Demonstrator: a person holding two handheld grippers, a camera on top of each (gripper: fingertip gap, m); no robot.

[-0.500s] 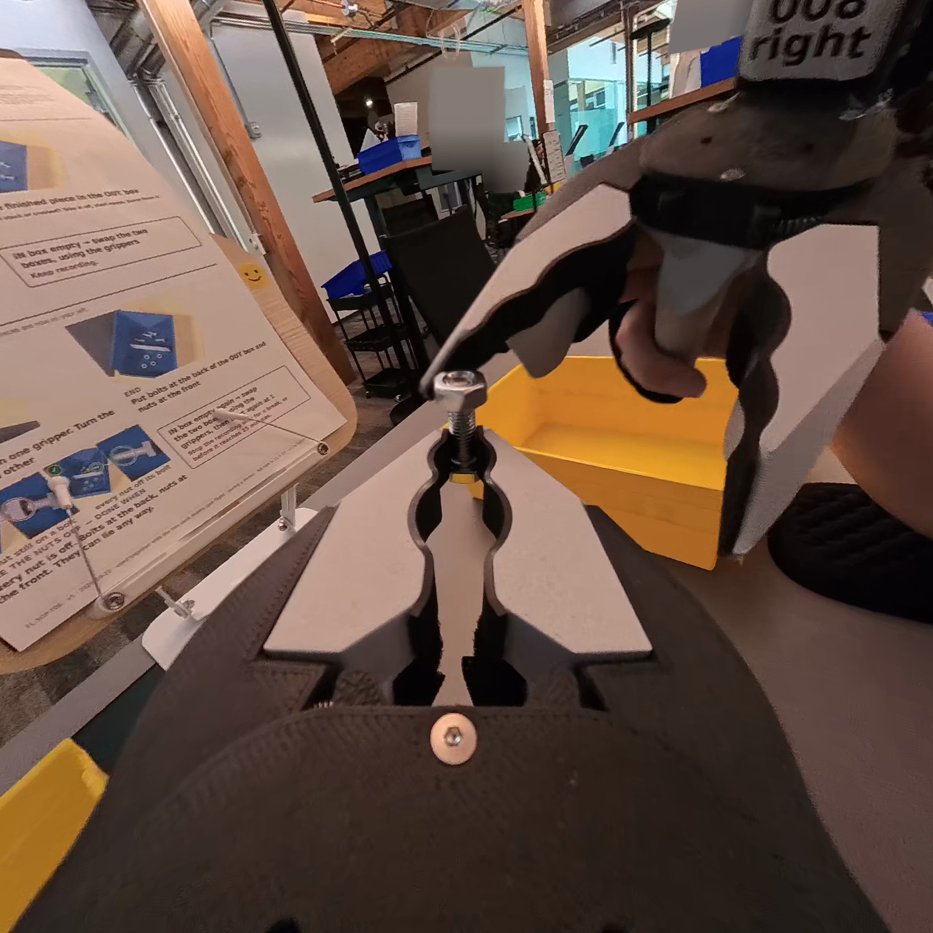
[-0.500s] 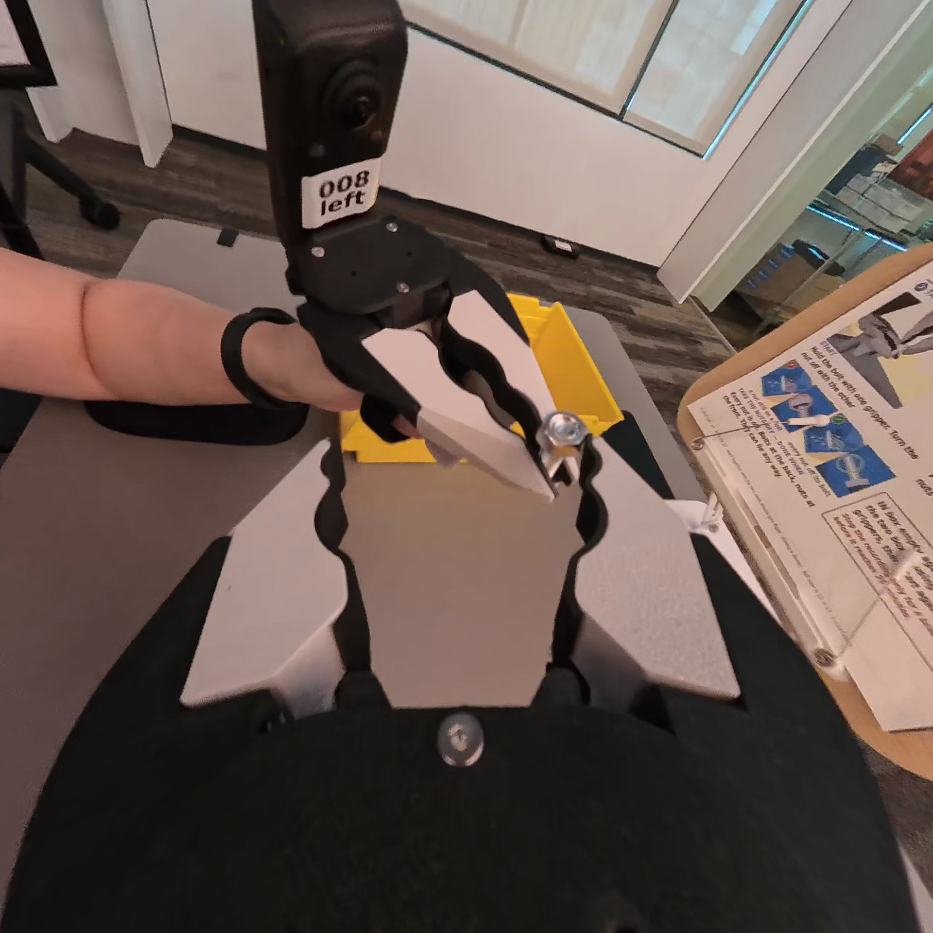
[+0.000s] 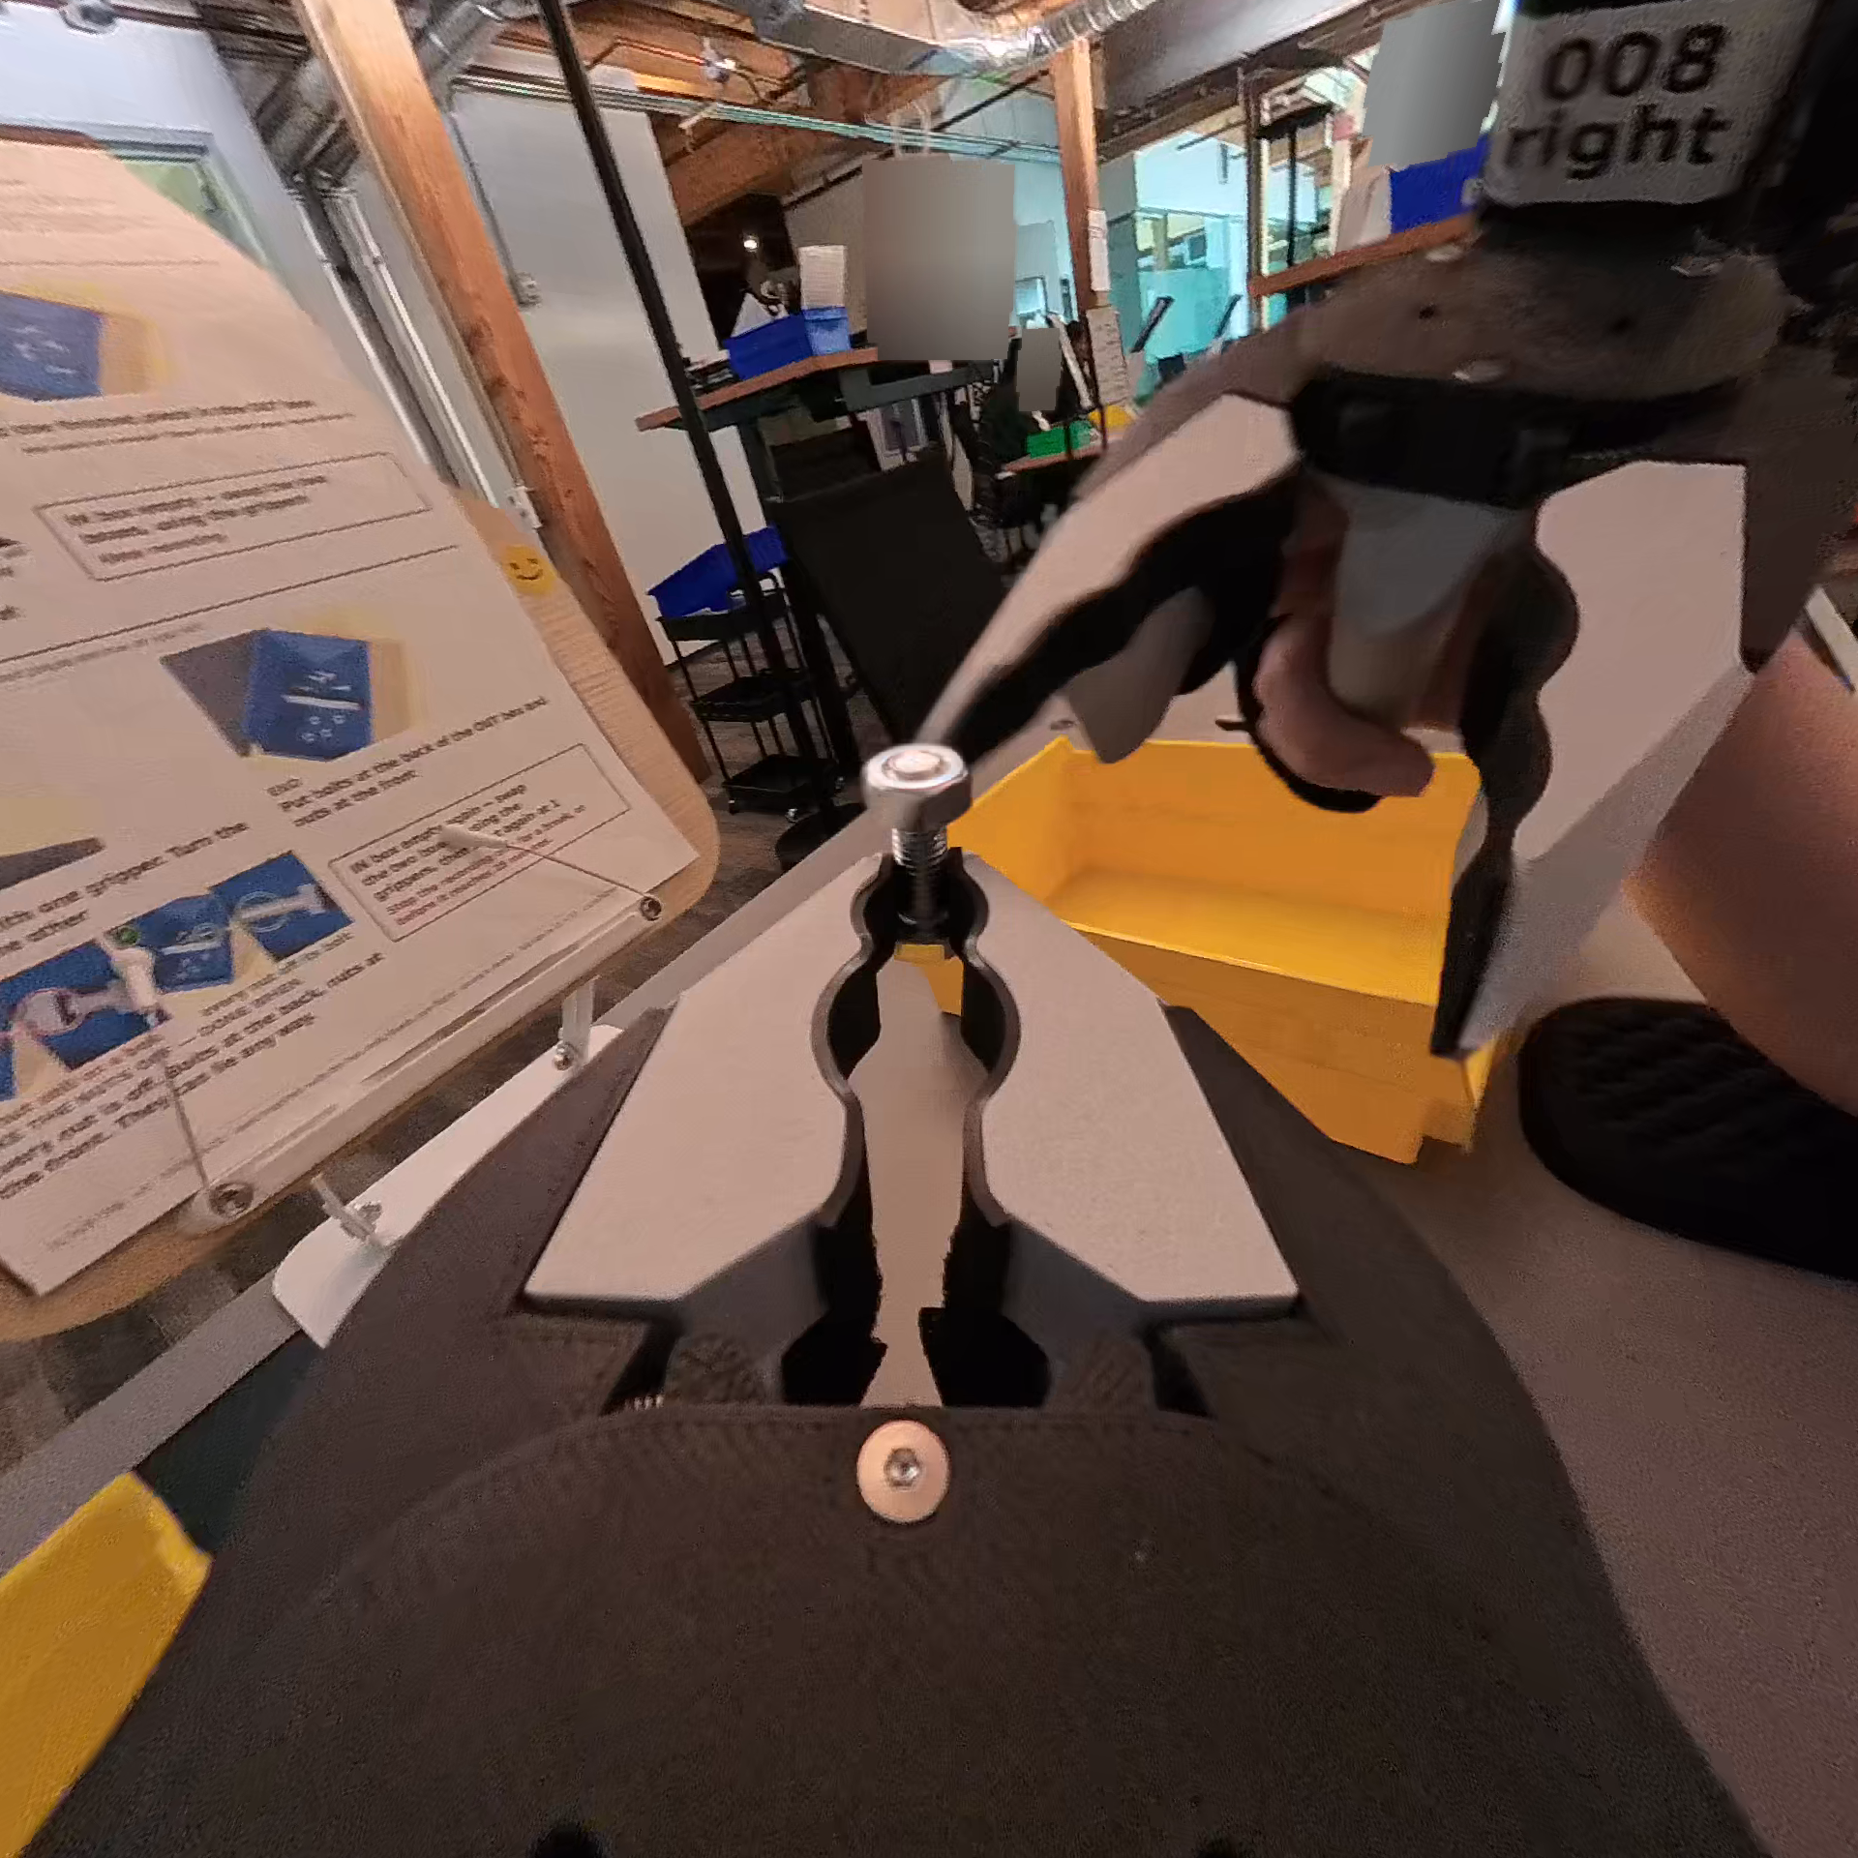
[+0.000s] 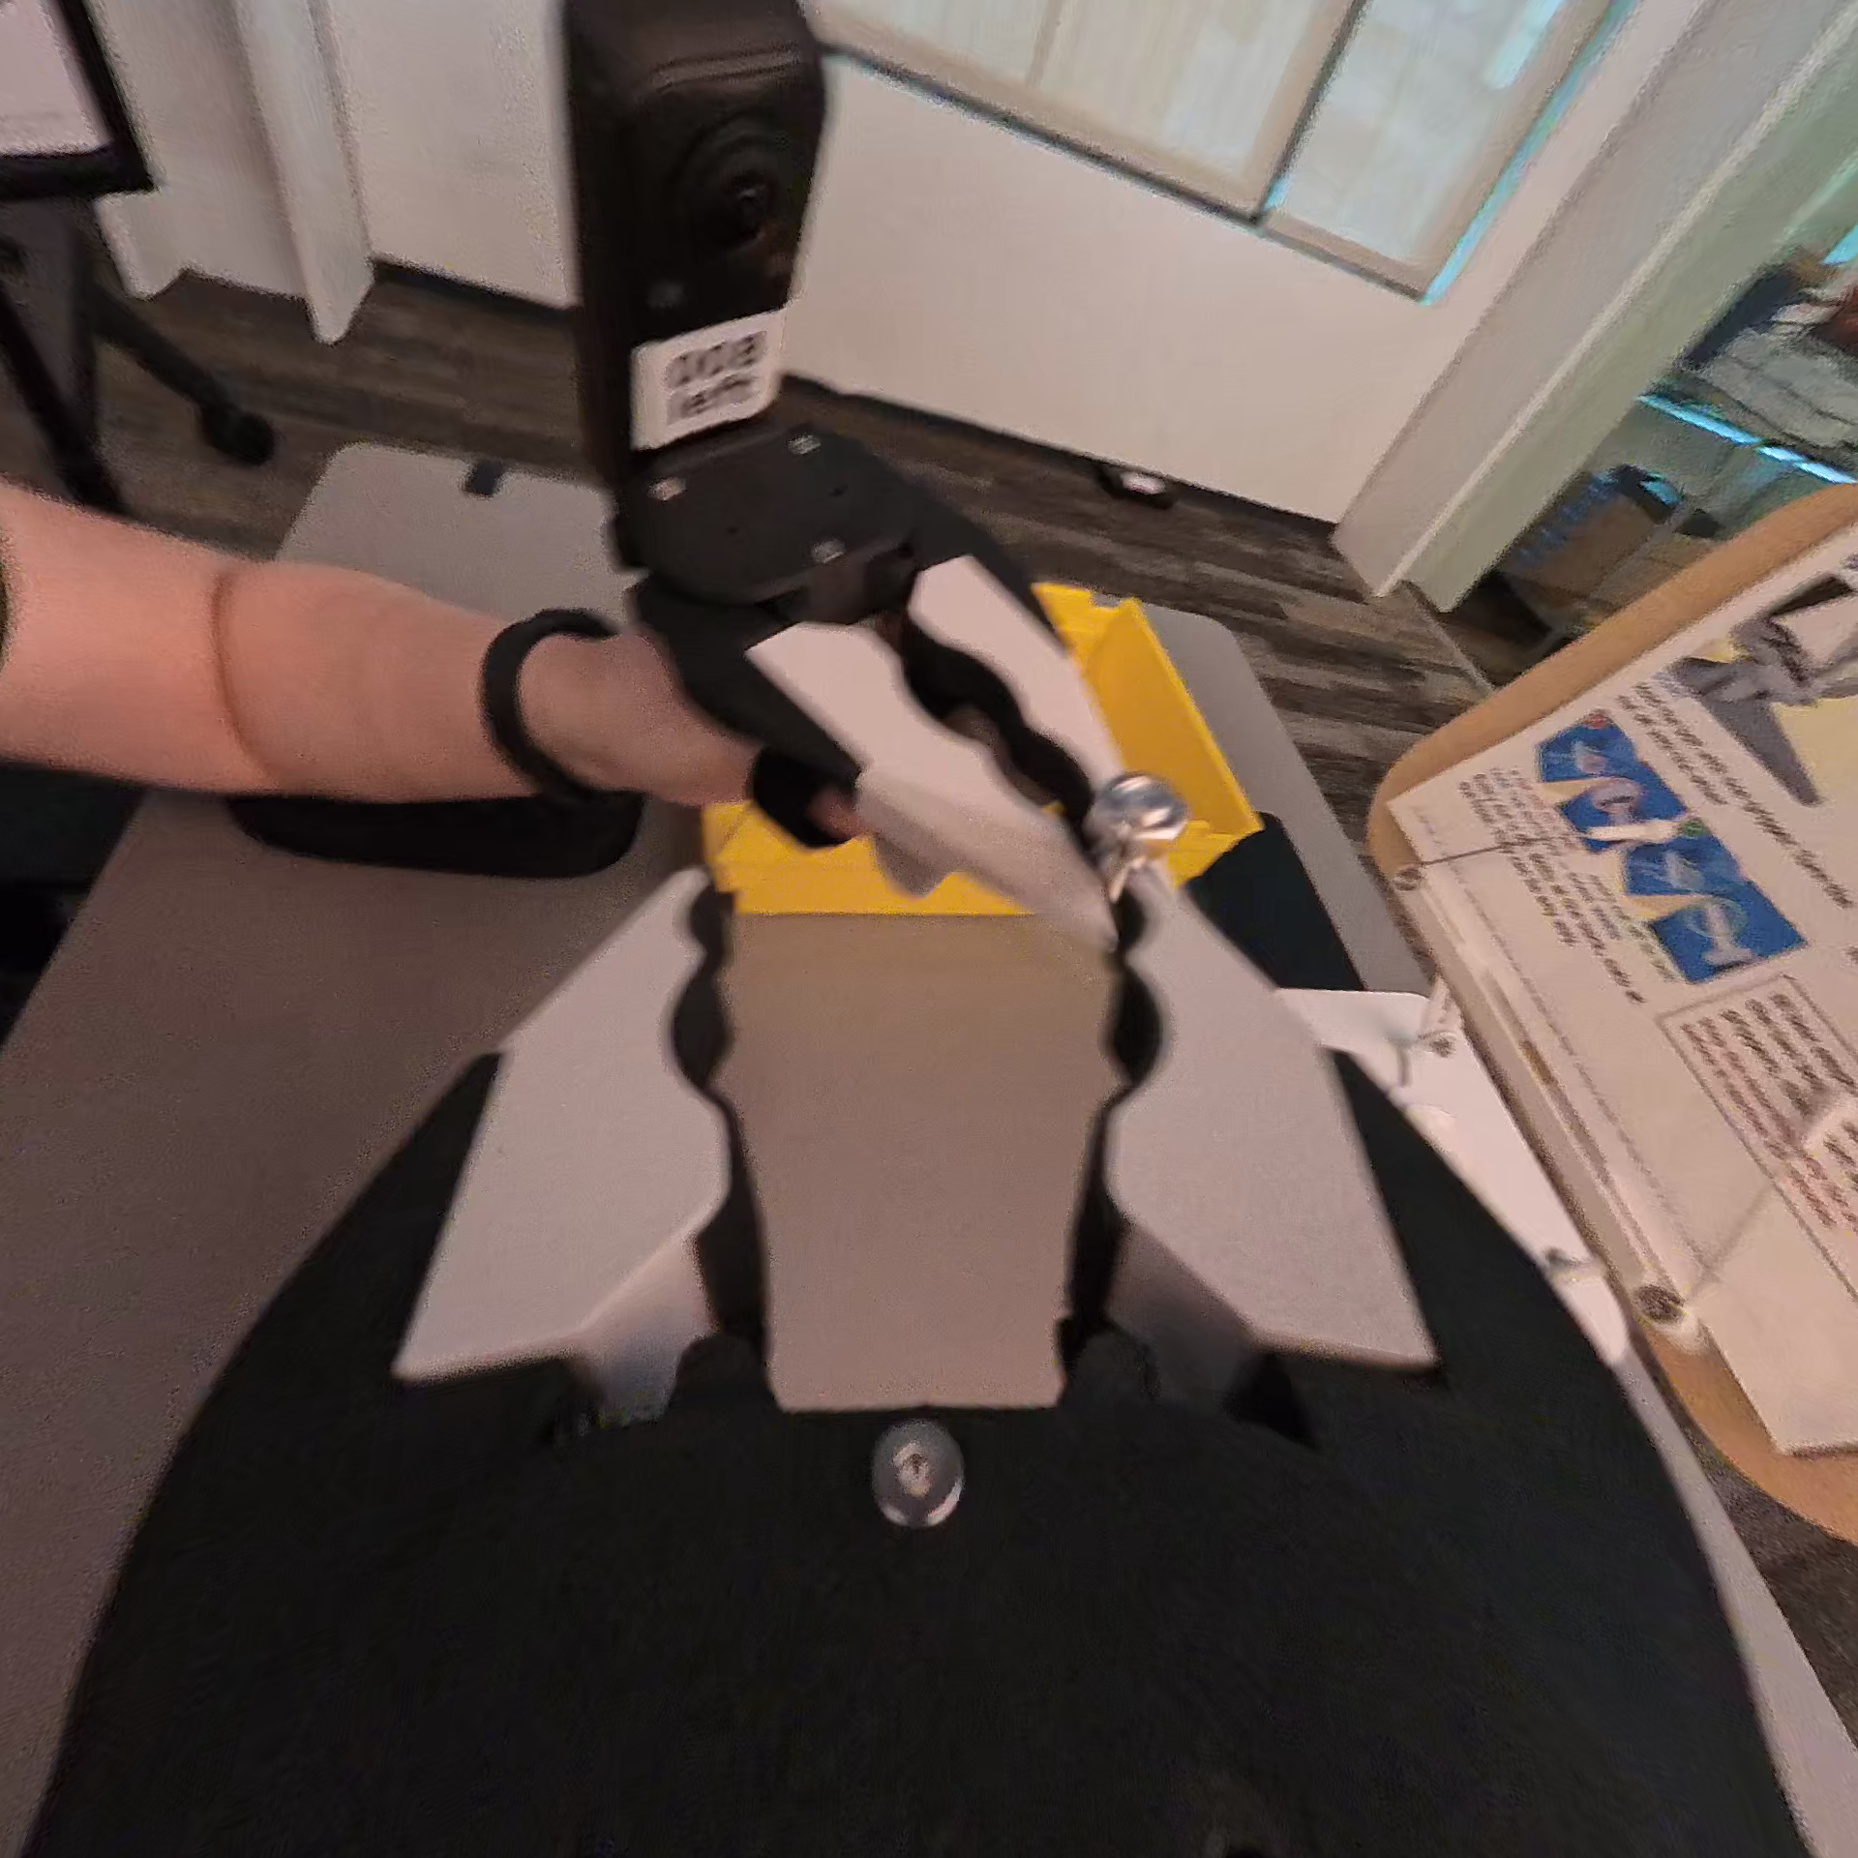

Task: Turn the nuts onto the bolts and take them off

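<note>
- Left gripper is clamped on the upright bolt, nut at its top end
- Right gripper is spread wide, one fingertip beside the nut, above the yellow bin

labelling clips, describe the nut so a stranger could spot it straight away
Start at the yellow bin on the grey table. In front of it the left gripper is shut on a bolt. The nut caps that bolt: the only shiny silver hexagon there.
</note>
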